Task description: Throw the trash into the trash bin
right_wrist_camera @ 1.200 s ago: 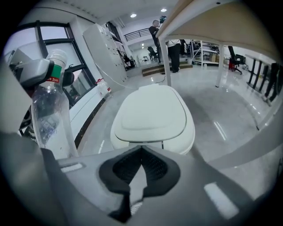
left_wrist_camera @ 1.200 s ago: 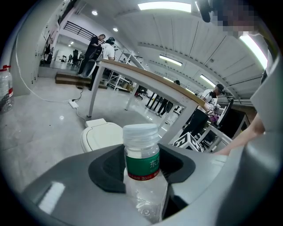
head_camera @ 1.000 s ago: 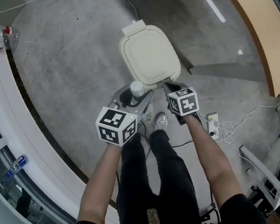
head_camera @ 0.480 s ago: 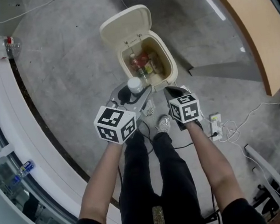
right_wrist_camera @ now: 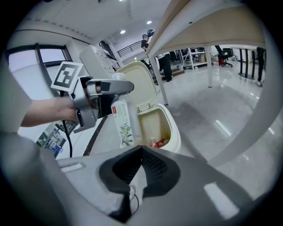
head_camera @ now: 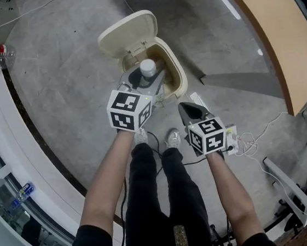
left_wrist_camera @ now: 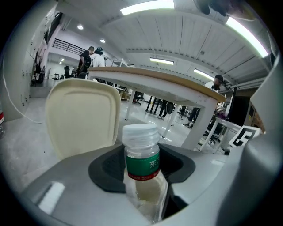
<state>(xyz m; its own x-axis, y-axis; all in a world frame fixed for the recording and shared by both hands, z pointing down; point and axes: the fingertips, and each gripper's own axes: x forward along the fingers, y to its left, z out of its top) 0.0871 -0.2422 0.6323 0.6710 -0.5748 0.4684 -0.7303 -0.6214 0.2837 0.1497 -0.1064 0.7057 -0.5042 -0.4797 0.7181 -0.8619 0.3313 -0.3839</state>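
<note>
the trash bin (head_camera: 180, 73) stands with its lid (head_camera: 127, 33) open. above its mouth the left gripper (head_camera: 145, 85) clamps a plastic bottle (head_camera: 147, 67), cap up. the right gripper (head_camera: 188, 108), jaws together and empty, hangs beside the bin. the bottle's green band (left_wrist_camera: 142, 163) bears white chinese characters.

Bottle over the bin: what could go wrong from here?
1. The left gripper holds the bottle upright near its top, close to the bin's rim rather than over the middle. Released here, it might clip the rim and fall to the floor.
2. The lid stands open just behind. If it drops, it could hit the bottle.
</note>
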